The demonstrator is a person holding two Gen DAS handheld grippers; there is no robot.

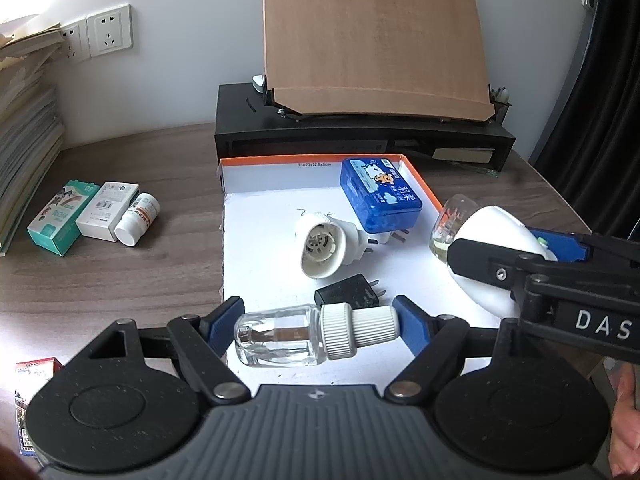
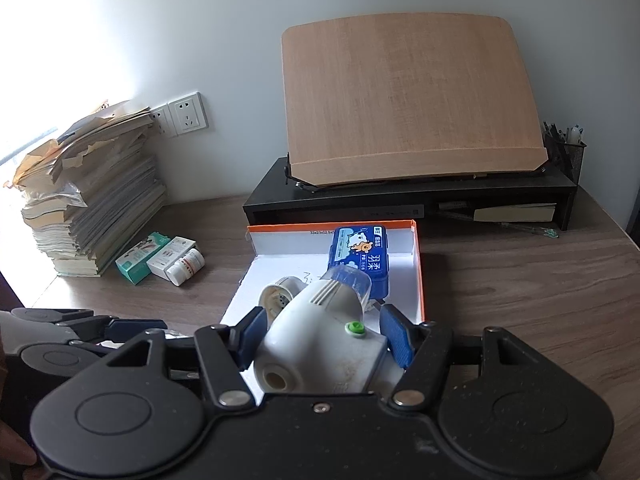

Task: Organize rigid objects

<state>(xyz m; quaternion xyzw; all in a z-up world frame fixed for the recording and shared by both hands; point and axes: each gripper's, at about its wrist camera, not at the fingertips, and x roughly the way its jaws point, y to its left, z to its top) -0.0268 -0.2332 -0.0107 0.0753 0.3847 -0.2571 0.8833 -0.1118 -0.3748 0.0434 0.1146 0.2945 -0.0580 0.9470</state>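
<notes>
Left claw (image 1: 318,330) closed partway on a clear glass bottle (image 1: 276,334) with a white ribbed cap (image 1: 360,330), held crosswise, one blue pad against the bottle's base, the other against the cap's end. Held above the near edge of a shallow white tray (image 1: 260,216) with an orange rim, resting on the brown wooden surface (image 1: 120,280).

Right claw (image 2: 322,340) closed partway on a white plug-in vaporizer (image 2: 320,344) with a green button (image 2: 355,329) on top and a clear bottle screwed into its front end, blue pads pressing on both flanks. Seen from the left wrist, this same vaporizer hangs over the tray's right side, bottle end pointing toward the tray's middle.

Inside the tray: a blue plastic case (image 1: 380,194) with a cartoon label near the far right corner, a second white vaporizer body (image 1: 324,246) lying on its side with its empty socket facing forward, and a small black plug adapter (image 1: 348,294) just beside it toward the near edge.

Left of the tray, well apart: a teal carton (image 1: 60,220), a white carton (image 1: 106,212) and a white pill bottle (image 1: 138,220), side by side, touching. Farther left, a tall stack of papers (image 2: 92,196) against the wall. Behind the tray, a black riser (image 1: 360,132) bearing a tilted wooden board (image 1: 372,36).
</notes>
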